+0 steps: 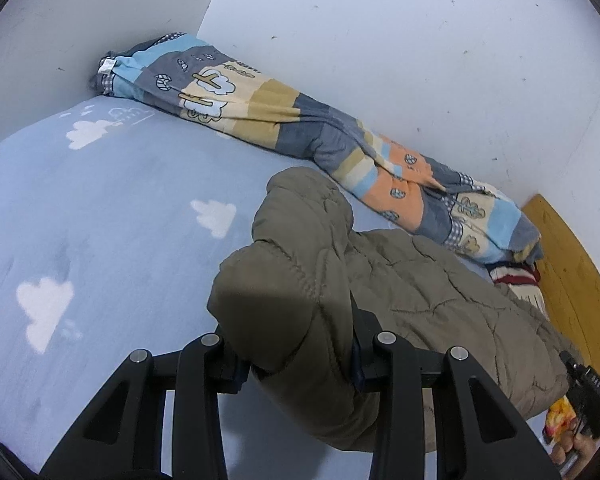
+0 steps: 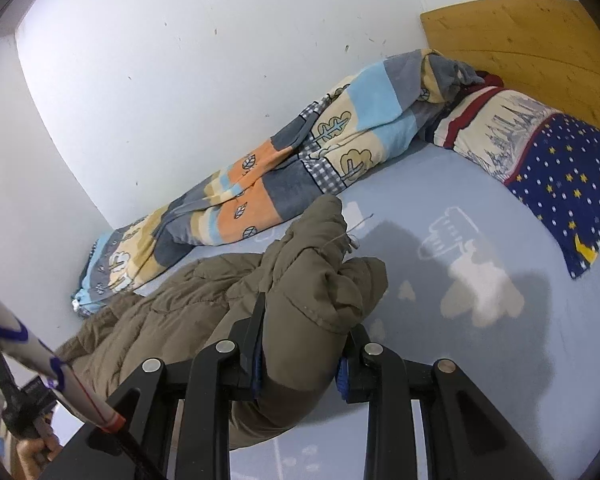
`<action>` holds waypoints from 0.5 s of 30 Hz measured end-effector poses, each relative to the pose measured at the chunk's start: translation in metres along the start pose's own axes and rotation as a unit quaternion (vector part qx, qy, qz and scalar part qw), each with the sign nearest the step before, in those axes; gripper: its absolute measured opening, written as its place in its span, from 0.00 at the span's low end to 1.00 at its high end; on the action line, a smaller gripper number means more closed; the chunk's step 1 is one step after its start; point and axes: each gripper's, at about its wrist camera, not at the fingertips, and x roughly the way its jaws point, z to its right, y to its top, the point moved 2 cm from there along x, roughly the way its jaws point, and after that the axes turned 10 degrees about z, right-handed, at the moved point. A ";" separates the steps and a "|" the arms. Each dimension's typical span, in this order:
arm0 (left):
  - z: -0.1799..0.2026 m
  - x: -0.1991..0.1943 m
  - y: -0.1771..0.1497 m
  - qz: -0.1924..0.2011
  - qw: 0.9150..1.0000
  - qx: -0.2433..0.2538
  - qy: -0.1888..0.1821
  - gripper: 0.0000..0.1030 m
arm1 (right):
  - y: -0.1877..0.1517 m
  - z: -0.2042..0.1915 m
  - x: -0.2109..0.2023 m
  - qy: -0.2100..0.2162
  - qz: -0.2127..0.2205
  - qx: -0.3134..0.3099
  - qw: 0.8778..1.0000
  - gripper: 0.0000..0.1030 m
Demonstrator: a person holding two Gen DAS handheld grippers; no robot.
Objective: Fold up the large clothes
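Note:
An olive-brown quilted jacket (image 1: 420,300) lies bunched on the blue cloud-print bed sheet (image 1: 100,220). My left gripper (image 1: 300,340) is shut on a thick fold of the jacket, which bulges between the black fingers and hides the tips. In the right wrist view the same jacket (image 2: 204,304) spreads to the left. My right gripper (image 2: 304,344) is shut on another bunched part of it, near a drawstring end (image 2: 352,236). The right gripper also shows in the left wrist view (image 1: 588,392) at the lower right edge.
A rolled patchwork blanket (image 1: 300,120) lies along the white wall (image 1: 420,40); it also shows in the right wrist view (image 2: 260,184). A star-print pillow (image 2: 560,168) sits by the wooden headboard (image 2: 520,36). The bed sheet (image 2: 480,320) extends to the right.

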 end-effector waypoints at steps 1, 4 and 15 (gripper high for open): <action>-0.001 -0.005 -0.004 0.000 1.000 0.002 0.000 0.35 | -0.003 0.001 -0.006 0.001 0.000 0.002 1.000 0.28; -0.006 -0.025 -0.024 -0.007 1.000 0.012 0.001 0.36 | -0.018 0.009 -0.031 -0.001 -0.006 0.010 1.000 0.28; -0.042 -0.070 -0.104 -0.059 0.998 -0.016 0.034 0.44 | -0.097 0.051 -0.085 -0.047 -0.069 0.056 0.995 0.28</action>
